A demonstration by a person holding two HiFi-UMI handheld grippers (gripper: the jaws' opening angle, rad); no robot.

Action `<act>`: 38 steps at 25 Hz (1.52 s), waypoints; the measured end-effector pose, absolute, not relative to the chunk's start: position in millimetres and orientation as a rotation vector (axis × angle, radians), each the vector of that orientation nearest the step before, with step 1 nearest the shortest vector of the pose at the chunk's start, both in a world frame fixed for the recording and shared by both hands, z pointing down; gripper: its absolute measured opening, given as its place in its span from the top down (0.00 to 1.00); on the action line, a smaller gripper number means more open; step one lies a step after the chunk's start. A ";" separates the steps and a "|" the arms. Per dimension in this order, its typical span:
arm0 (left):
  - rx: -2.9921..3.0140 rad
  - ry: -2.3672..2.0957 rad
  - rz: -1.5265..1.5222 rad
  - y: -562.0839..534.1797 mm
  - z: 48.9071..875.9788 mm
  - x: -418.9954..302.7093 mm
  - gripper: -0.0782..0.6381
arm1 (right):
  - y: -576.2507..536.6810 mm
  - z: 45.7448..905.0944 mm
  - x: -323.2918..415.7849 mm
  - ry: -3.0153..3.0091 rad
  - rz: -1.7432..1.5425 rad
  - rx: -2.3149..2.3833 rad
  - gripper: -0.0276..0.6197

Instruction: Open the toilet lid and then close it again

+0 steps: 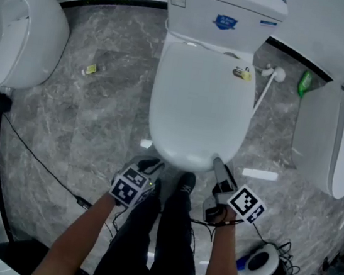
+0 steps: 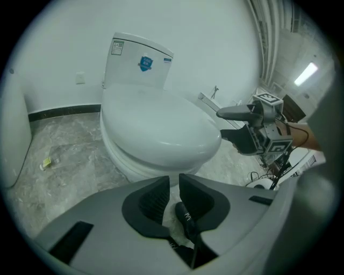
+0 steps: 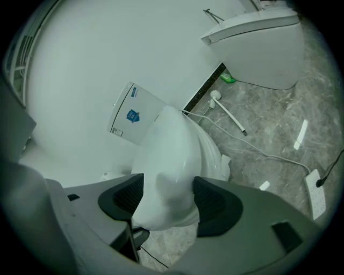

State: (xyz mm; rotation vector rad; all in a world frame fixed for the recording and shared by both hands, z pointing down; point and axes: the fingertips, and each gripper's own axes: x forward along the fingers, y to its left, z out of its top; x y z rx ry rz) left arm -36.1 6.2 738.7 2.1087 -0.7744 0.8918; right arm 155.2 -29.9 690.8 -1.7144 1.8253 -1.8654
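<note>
Right gripper (image 3: 167,200): the jaws stand fairly wide and are closed on the front edge of the toilet lid (image 1: 202,106), one pad on the top face and the other under the rim. The gripper is rolled, so in the right gripper view the lid edge runs upright between the pads. The lid lies low over the bowl, with its hinge end beneath the tank (image 1: 224,11). How far the front has lifted cannot be told.

Left gripper (image 2: 171,185): the jaws are narrow, a thin slit apart, with nothing between them. It hovers just off the front left of the lid and touches nothing.

Step in hand, as judged: raise the lid.

1. Seat the pads well onto the rim. The plastic looks smooth and is likely to slip from a shallow bite.
2. Carry the edge along an arc about the hinge, up and back toward the tank, not straight up. Let the wrist turn with the lid so the pads lie flat on it.
3. Use moderate grip pressure, since the lid probably flexes.
4. Near upright, slow down and set the lid against the tank without letting it drop.
5. Hold the left gripper clear of the arc, ready to steady the lid
</note>
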 end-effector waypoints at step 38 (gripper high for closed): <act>2.353 -0.850 0.704 -69.4 581.4 -23.0 0.88 | -51.2 579.0 85.0 2.500 -1.483 -1.815 0.94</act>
